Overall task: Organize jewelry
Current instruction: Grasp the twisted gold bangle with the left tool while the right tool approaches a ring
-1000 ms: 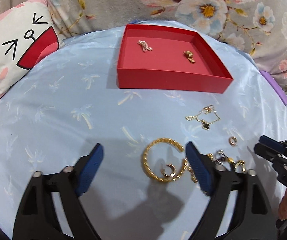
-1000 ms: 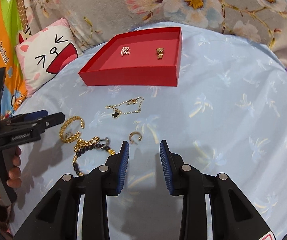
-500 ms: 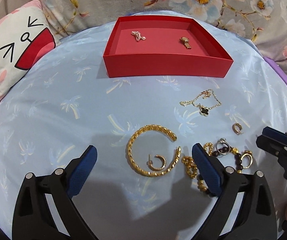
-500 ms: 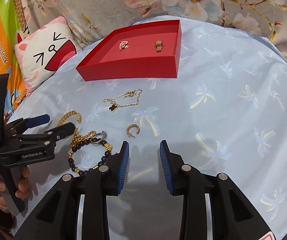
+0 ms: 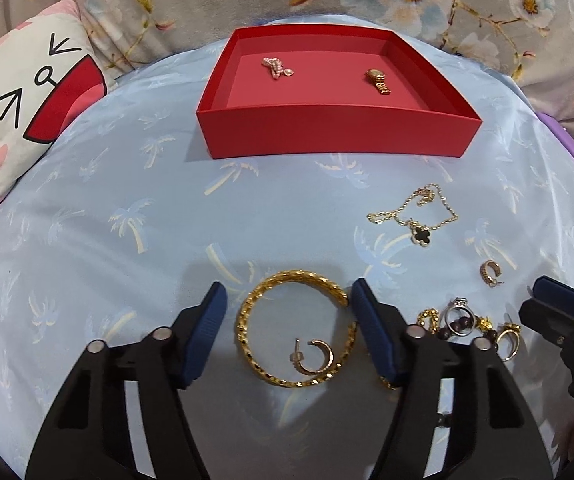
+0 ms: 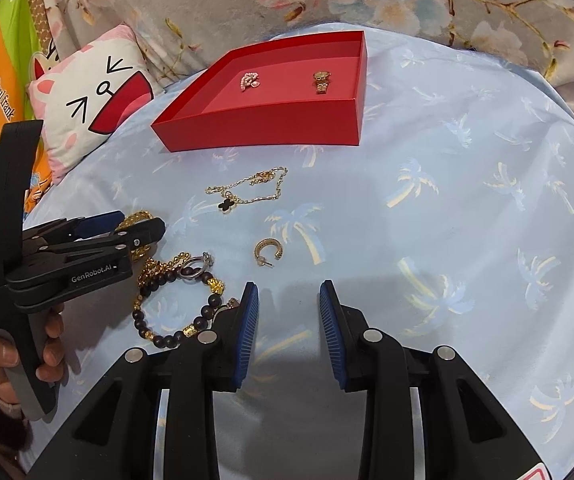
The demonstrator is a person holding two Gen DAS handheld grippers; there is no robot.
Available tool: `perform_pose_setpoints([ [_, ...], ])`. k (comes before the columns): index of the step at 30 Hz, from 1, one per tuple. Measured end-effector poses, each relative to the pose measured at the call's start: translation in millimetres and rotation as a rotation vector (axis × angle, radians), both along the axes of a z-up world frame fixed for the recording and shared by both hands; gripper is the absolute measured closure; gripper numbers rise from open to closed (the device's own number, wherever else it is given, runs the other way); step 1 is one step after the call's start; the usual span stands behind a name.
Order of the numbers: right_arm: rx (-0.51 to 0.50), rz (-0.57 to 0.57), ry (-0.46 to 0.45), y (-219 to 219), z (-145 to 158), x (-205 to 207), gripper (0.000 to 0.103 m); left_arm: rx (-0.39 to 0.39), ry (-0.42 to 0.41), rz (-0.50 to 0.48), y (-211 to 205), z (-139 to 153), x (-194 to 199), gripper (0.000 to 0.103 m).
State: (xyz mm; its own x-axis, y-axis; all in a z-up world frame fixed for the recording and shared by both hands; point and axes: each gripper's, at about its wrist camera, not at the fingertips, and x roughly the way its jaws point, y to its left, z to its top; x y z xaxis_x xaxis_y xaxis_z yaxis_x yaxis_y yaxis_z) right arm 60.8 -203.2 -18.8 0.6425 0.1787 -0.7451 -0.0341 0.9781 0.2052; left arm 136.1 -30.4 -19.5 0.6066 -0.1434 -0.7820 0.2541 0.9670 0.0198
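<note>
The left gripper (image 5: 289, 316) is positioned over a gold bangle (image 5: 293, 330) lying flat on a pale blue cloth (image 5: 127, 220) printed with palm trees. Its jaws have just been closing and now straddle the bangle: the right pad (image 5: 371, 334) sits at the bangle's outer edge, whether touching cannot be told, while the left pad (image 5: 205, 334) stands clear of it, so the bangle is between the jaws but not clamped. A small gold hoop earring (image 5: 315, 358) lies inside the bangle's ring. The right gripper (image 6: 289, 326) is held above bare cloth with its jaws partly apart and nothing between them. Beside its left finger lies a dark beaded bracelet (image 6: 175, 312) with gold beads, and a silver ring (image 6: 195, 268) rests on that bracelet's upper part. A second hoop earring (image 6: 269, 252) lies just beyond the right gripper's fingertips. Farther out lies a thin gold chain (image 6: 251, 192) with a black clover charm. A red tray (image 5: 339, 136) stands at the far side of the cloth; it contains a pearl-toned piece (image 5: 277, 68) toward the left and a small gold watch (image 5: 377, 80) toward the right, well apart from each other. A hand (image 6: 27, 356) grips the left gripper's handle. A cat-face pillow (image 5: 27, 92) lies at the left edge of the cloth.
</note>
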Motion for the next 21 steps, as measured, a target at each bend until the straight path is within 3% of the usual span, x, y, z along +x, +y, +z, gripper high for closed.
perform_pose_setpoints([
  [11,-0.003,0.025,-0.028,6.3,5.0,-5.5,0.071,-0.097,-0.002,-0.038,8.0,16.2,-8.7,0.051],
  [21,-0.043,0.109,-0.096,40.9,23.0,-23.3,0.071,-0.142,-0.070,0.059,53.5,39.4,-31.4,0.051],
])
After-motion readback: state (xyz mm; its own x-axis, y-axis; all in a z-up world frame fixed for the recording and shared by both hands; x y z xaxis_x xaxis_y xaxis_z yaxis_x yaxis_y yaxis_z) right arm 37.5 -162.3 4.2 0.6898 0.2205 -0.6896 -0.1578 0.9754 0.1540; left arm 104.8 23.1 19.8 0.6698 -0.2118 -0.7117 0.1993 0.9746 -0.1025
